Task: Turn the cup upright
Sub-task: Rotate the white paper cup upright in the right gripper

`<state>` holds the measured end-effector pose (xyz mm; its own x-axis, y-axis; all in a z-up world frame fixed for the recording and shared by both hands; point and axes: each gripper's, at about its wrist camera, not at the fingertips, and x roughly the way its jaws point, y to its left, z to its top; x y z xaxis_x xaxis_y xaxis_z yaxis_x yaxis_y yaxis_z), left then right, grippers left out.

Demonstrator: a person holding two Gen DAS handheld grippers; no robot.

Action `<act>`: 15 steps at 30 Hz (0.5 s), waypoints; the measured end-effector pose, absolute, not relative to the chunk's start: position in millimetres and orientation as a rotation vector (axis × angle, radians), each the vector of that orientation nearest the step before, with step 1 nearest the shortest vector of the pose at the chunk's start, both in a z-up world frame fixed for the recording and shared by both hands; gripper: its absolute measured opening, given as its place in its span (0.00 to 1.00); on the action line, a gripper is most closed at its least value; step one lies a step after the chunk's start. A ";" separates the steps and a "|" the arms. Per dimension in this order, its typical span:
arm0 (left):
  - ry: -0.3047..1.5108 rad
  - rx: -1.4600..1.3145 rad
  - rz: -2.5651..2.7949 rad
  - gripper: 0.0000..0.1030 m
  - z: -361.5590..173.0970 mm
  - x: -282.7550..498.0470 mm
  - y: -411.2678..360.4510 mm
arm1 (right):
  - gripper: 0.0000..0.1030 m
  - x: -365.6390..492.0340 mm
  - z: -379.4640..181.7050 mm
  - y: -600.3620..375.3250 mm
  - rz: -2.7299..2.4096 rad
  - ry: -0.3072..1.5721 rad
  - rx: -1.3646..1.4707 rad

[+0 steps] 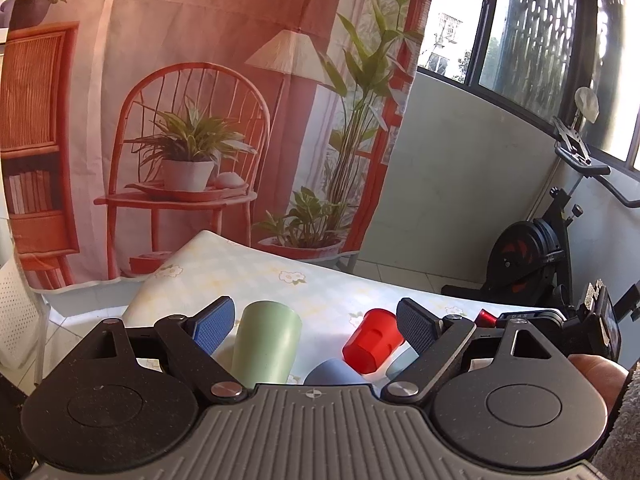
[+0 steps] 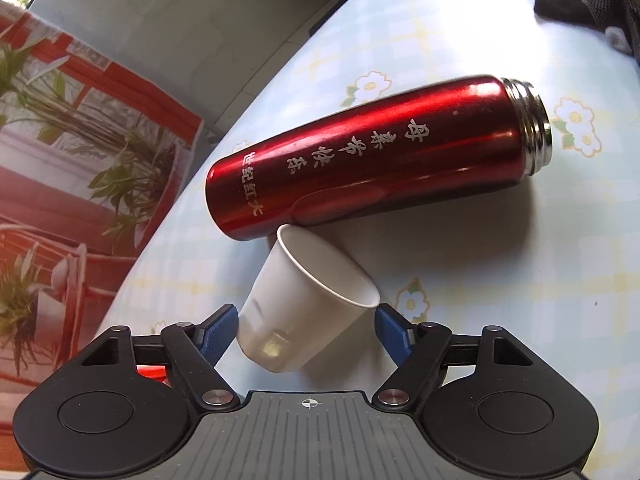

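- Left wrist view: my left gripper [image 1: 316,322] is spread wide and holds nothing; its blue pads [image 1: 214,326] stand well apart over the flowered tablecloth [image 1: 320,284].
- Between those fingers, a green cup [image 1: 266,346] stands mouth-down on the cloth, nearer the left pad.
- To the right of the green cup a red cap [image 1: 370,340] sits tilted, partly resting on a blue-grey cup [image 1: 330,374] whose rim is hidden by the gripper body.
- Beyond the red cap, at the right finger, a small end of the red flask [image 1: 486,318] shows.
- Behind the table hangs a printed backdrop [image 1: 192,120]; an exercise bike [image 1: 532,256] stands to its right.
- Right wrist view: my right gripper [image 2: 308,326] has its fingers around the white paper cup [image 2: 308,308], each pad at a side wall, though I cannot tell how firmly they press.
- The white paper cup is tilted, mouth pointing up and away toward the red flask [image 2: 372,156].
- That flask lies on its side on the tablecloth [image 2: 520,280], its uncapped steel neck to the right, and the cup's rim reaches its lower edge.
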<state>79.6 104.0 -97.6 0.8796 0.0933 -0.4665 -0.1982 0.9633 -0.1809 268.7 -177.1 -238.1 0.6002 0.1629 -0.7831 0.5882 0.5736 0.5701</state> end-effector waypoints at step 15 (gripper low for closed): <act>0.474 -0.223 0.151 0.87 -97.6 79.0 101.2 | 0.57 256.2 -243.7 -187.8 -0.214 0.898 0.961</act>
<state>79.0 101.2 -97.6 0.8793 0.0925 -0.4671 -0.1954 0.9647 -0.1768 256.2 -187.8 -243.7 0.6336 0.2146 -0.7433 0.5275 0.5830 0.6179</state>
